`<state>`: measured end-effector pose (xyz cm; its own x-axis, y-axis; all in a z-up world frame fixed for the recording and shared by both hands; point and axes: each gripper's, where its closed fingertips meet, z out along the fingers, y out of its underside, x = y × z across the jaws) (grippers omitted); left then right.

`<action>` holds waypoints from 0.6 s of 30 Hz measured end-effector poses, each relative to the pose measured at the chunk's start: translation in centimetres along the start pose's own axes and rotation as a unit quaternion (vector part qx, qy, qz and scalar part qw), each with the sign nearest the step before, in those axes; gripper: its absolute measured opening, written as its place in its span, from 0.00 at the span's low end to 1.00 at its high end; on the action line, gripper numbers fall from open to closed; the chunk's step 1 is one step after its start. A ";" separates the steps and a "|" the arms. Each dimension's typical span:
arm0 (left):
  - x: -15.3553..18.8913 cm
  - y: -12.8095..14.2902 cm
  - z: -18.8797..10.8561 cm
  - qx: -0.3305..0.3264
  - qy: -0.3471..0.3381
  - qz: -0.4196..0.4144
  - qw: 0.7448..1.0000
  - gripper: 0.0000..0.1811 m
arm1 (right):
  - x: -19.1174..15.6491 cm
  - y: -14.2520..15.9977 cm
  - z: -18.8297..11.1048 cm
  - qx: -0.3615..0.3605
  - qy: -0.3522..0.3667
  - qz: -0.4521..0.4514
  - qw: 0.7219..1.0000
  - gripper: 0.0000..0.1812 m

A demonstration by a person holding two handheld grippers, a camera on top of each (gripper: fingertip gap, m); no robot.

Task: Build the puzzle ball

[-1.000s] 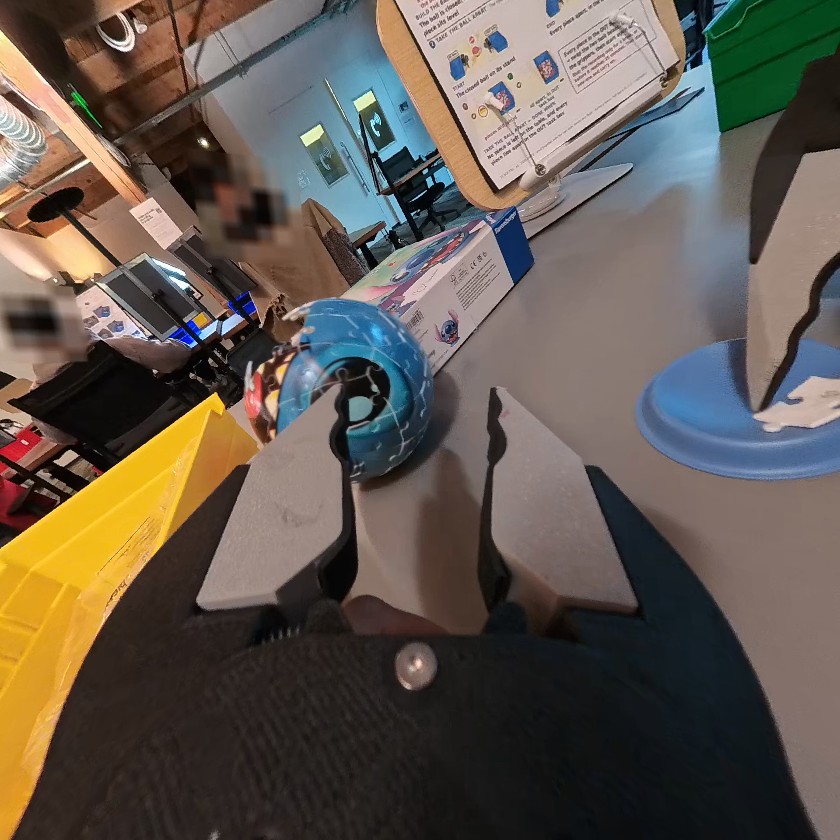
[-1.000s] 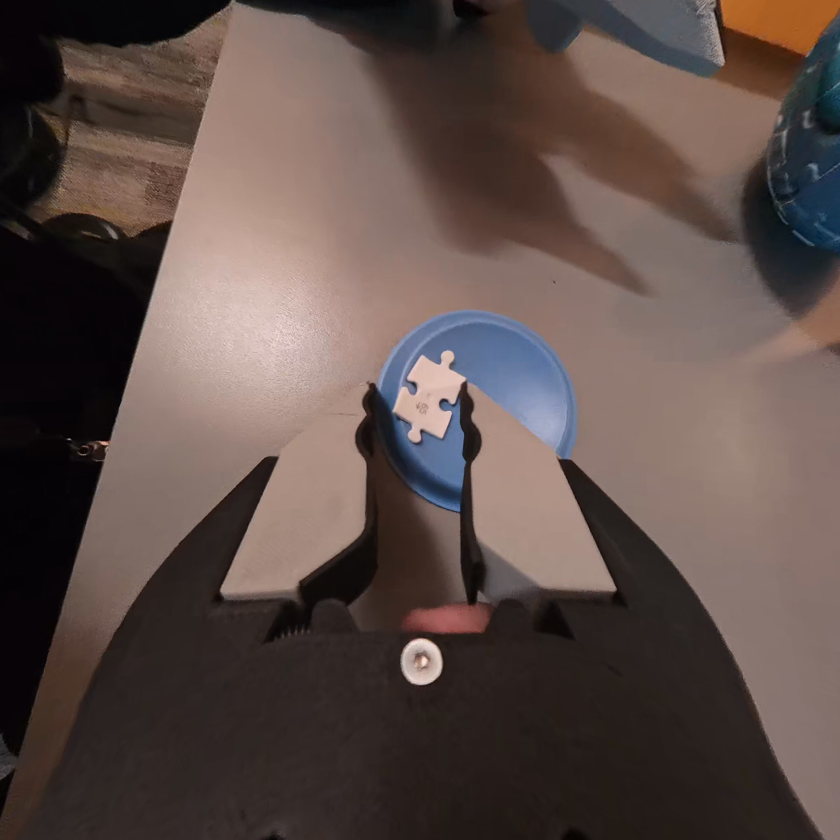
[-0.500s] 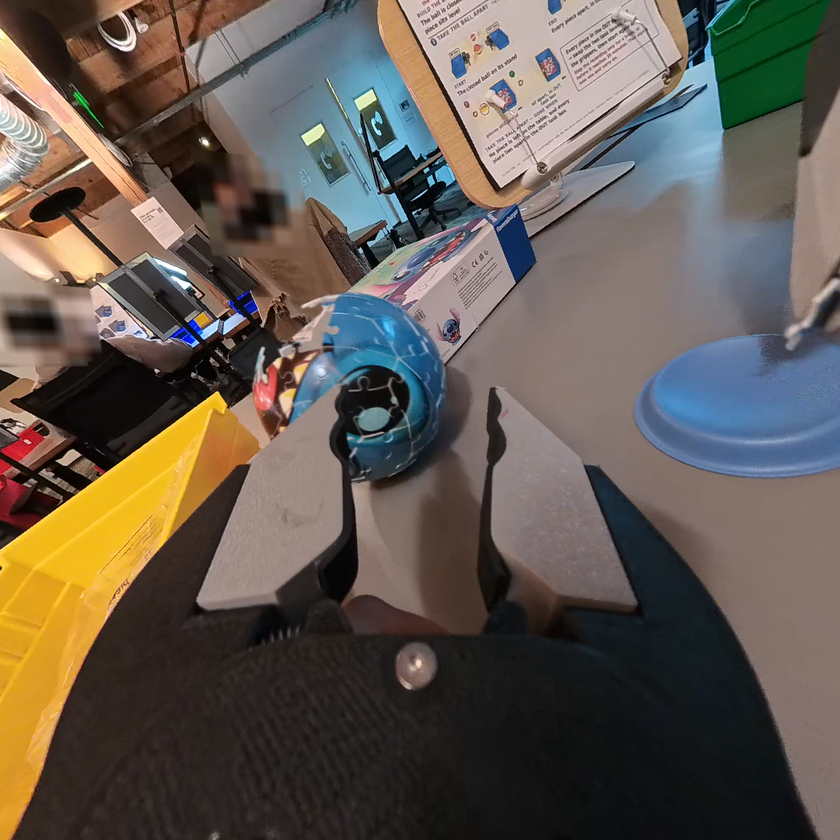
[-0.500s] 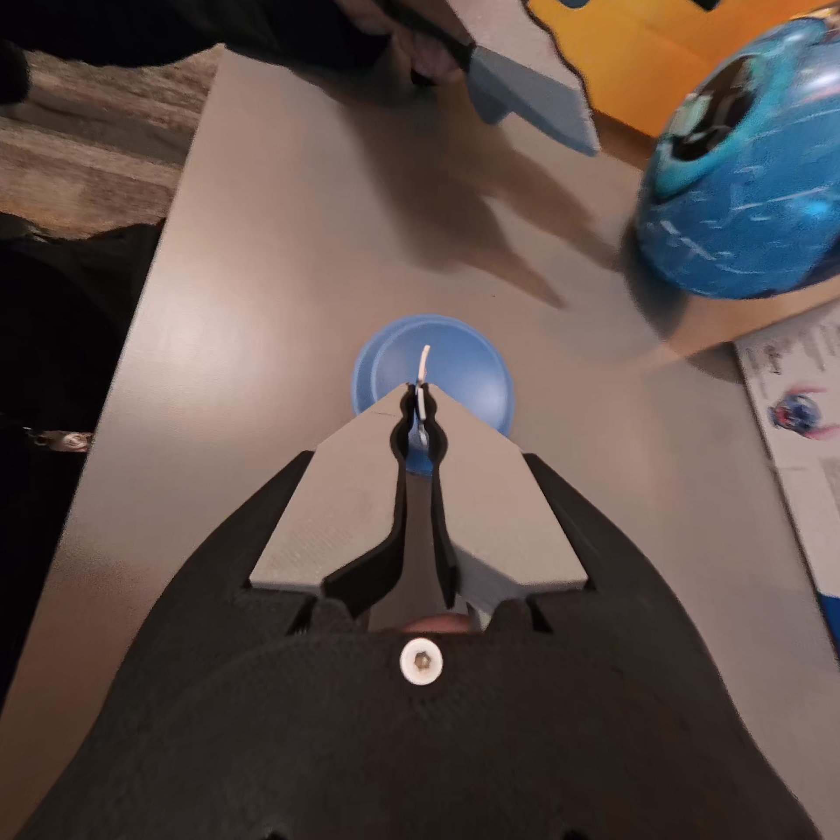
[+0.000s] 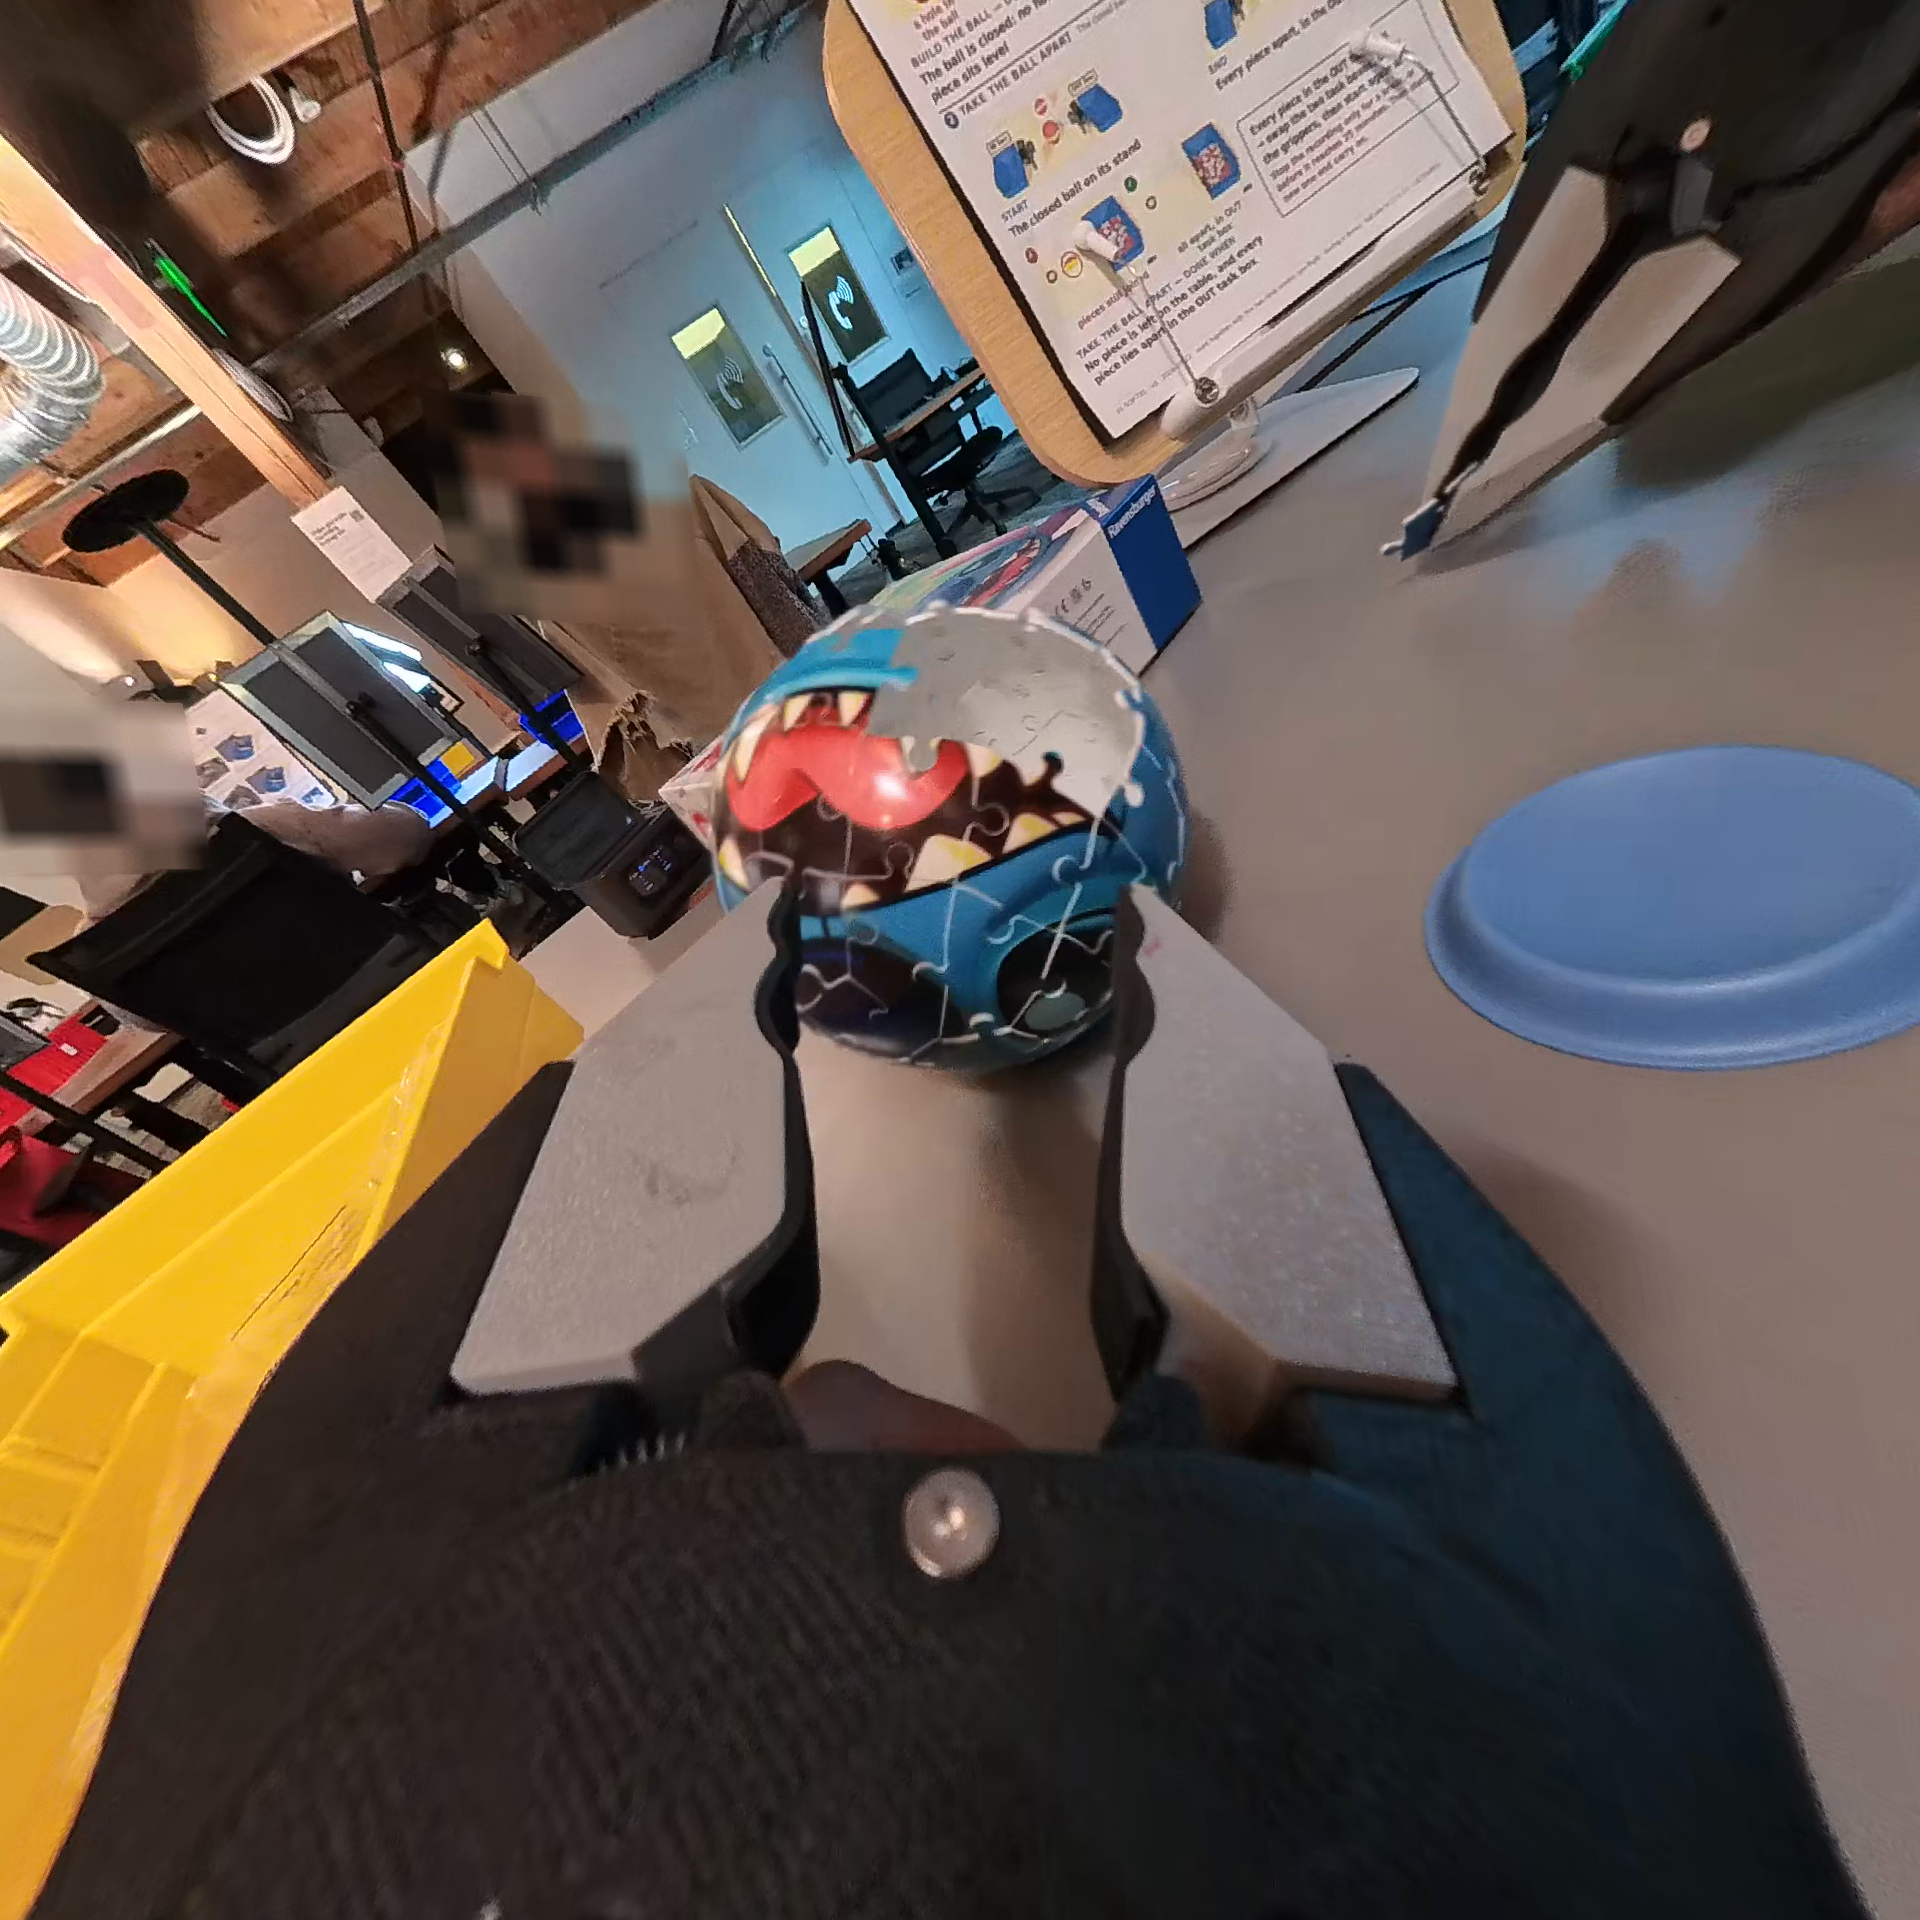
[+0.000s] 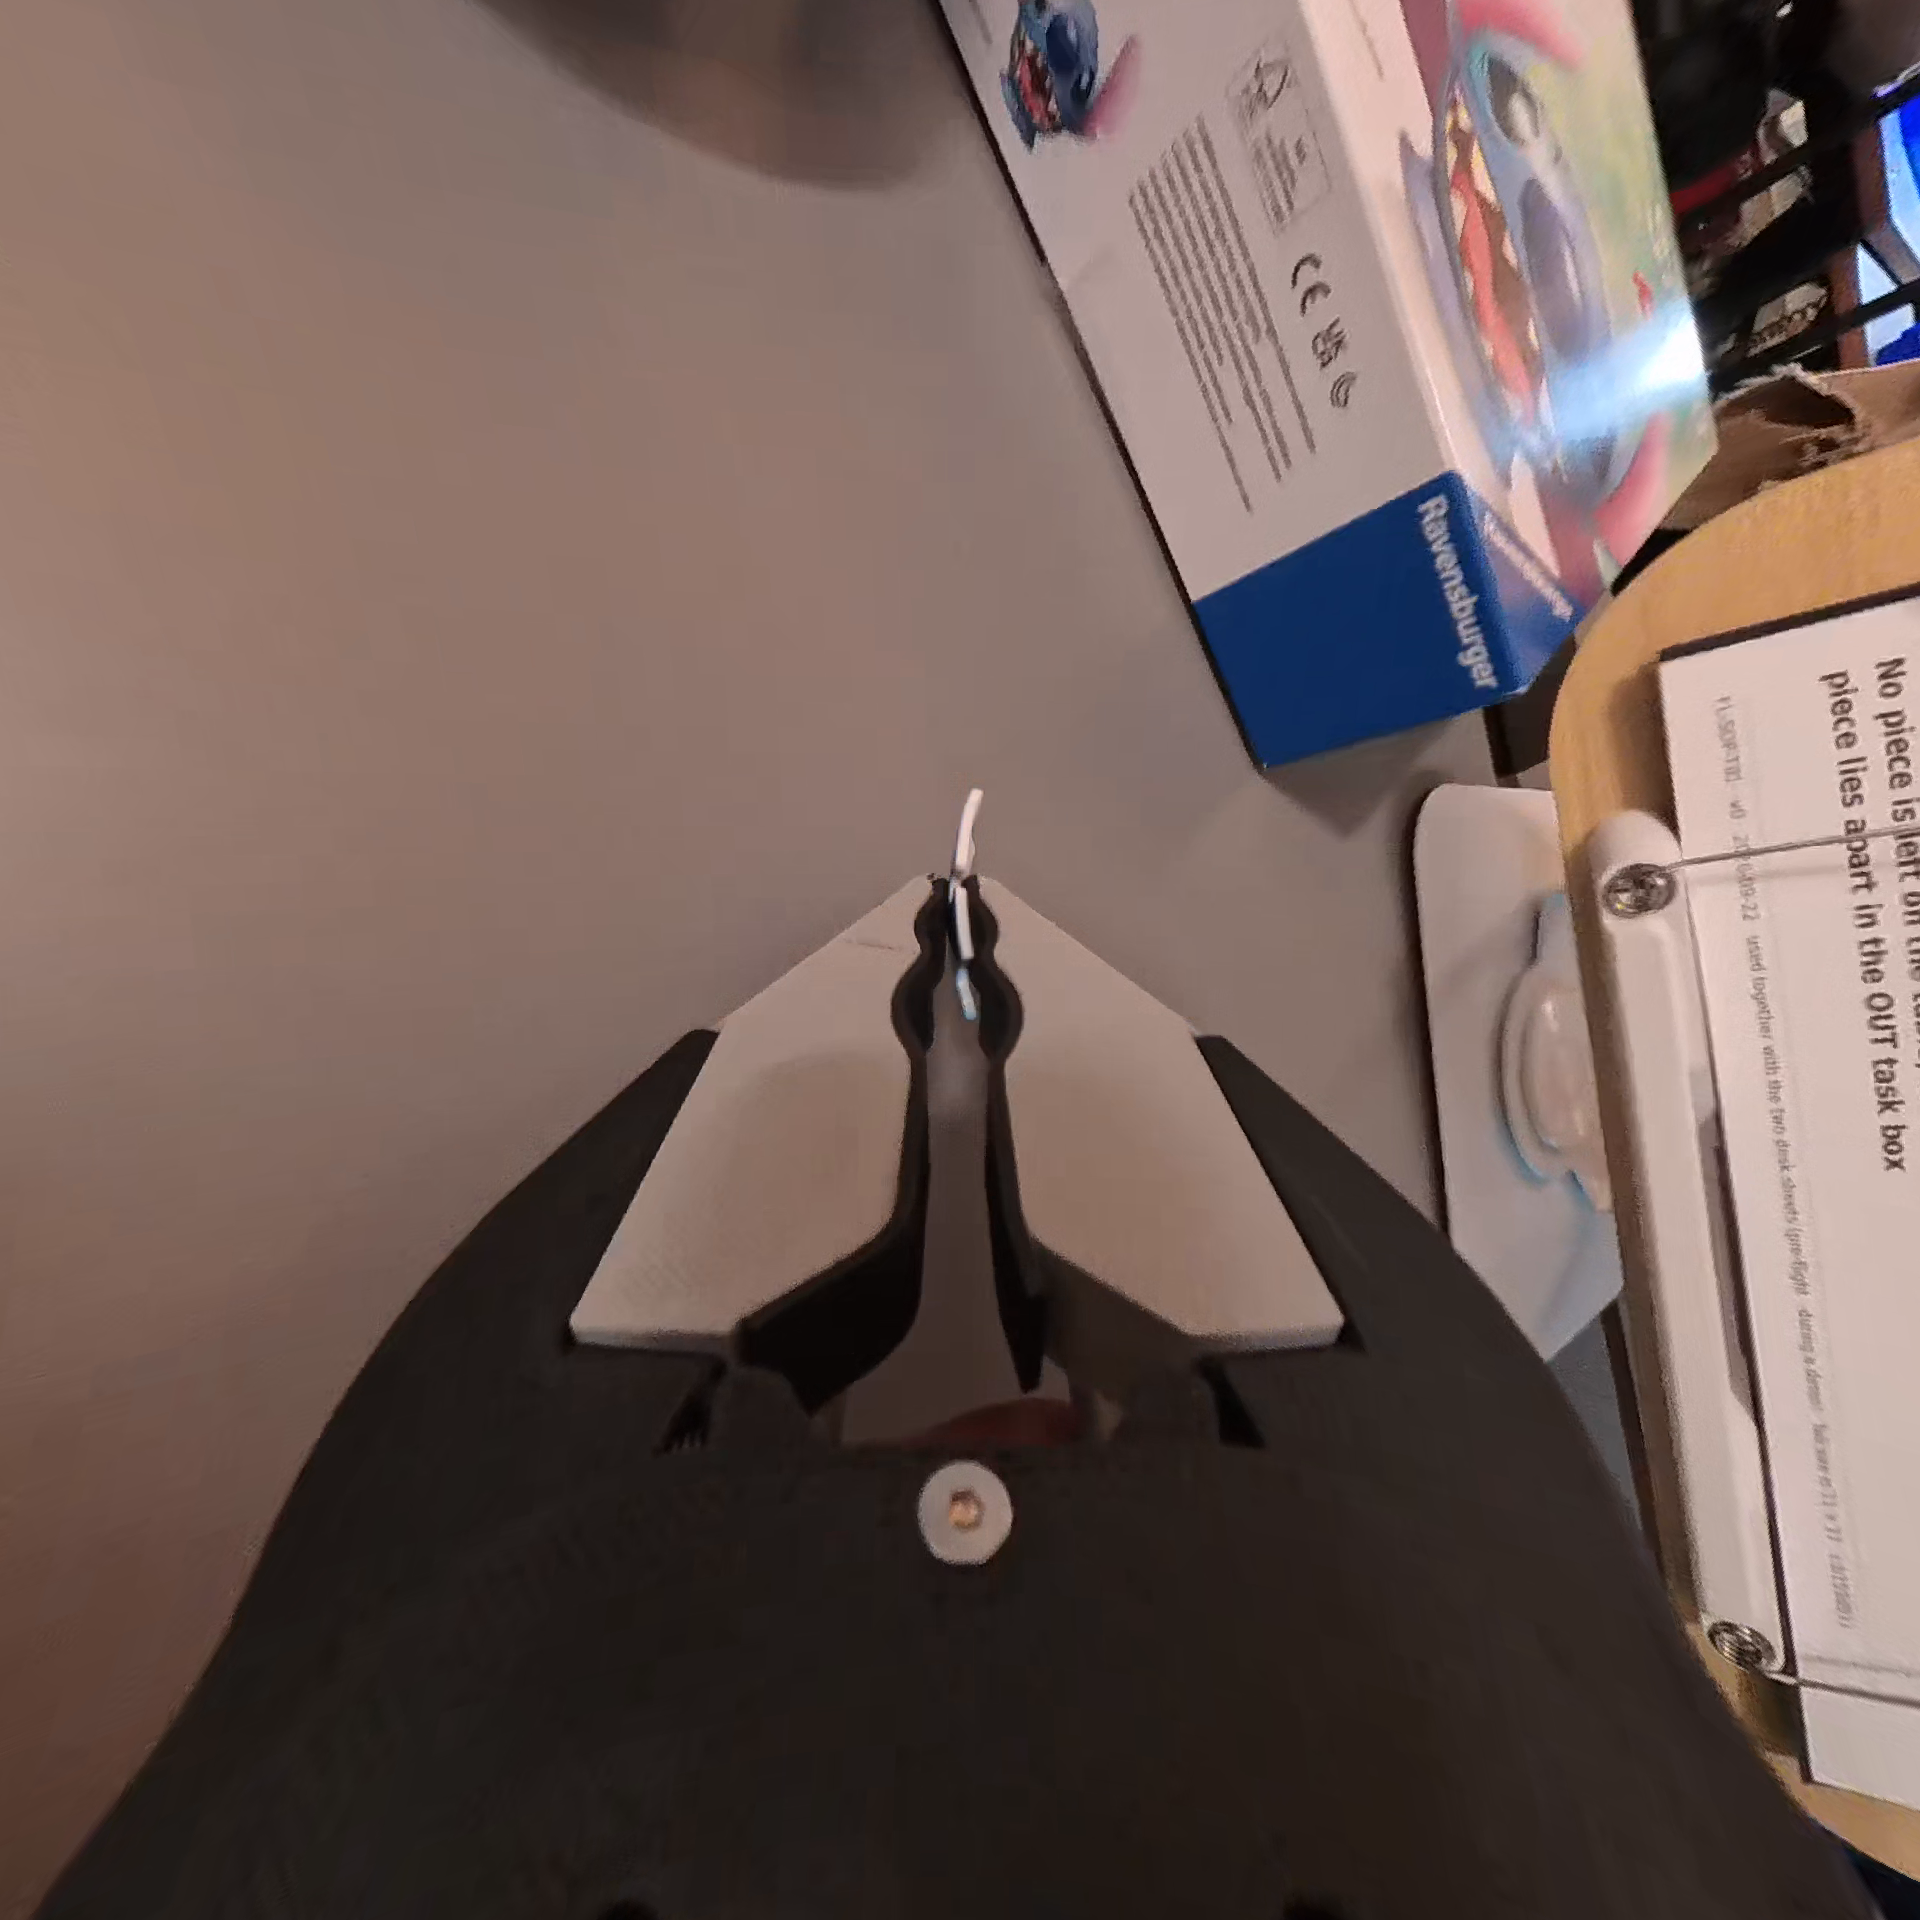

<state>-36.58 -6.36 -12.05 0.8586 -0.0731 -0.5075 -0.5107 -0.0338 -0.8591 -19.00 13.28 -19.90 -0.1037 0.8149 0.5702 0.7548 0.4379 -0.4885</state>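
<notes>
The puzzle ball [image 5: 951,862], blue with a red mouth and white teeth and an unfinished gap showing its grey inside at the top, sits on the grey table [image 5: 1351,727] between the fingertips of the left gripper [image 5: 951,914], whose jaws stand spread on either side of it; whether they press it I cannot tell. To its right lies a blue round stand [image 5: 1683,914], bare. Farther right, the right gripper [image 6: 961,914] is pinched tight on a single puzzle piece [image 6: 966,842], held edge-on above the table. Behind the ball lies the puzzle box [image 5: 1101,582], beyond it an instruction board [image 5: 1174,208]. A yellow bin [image 5: 208,1247] stands at near left.
</notes>
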 end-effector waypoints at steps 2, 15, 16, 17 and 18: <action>0.0 0.0 0.0 0.000 0.000 0.000 1.000 0.32 | -0.4 0.1 0.2 0.002 -0.010 0.002 1.000 0.00; 0.2 1.4 1.0 -0.048 0.035 -0.035 0.998 0.38 | -3.0 -1.3 -0.9 0.086 -0.142 0.061 0.984 0.19; 0.2 1.8 1.3 -0.061 0.038 -0.038 0.997 0.43 | -3.2 -1.5 -1.2 0.098 -0.155 0.065 0.981 0.24; 0.3 2.1 1.5 -0.072 0.042 -0.041 0.996 0.46 | -3.3 -2.0 -1.7 0.114 -0.168 0.070 0.977 0.25; 0.3 2.2 1.6 -0.077 0.044 -0.043 0.995 0.46 | -3.3 -2.6 -2.2 0.134 -0.177 0.078 0.972 0.26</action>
<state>-37.39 -4.88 -14.19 0.8952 -0.1493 -0.4199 -0.4430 -0.1955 -0.8749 -19.18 8.62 -19.09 -0.2545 0.9381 0.2351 0.5879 0.3431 -0.7325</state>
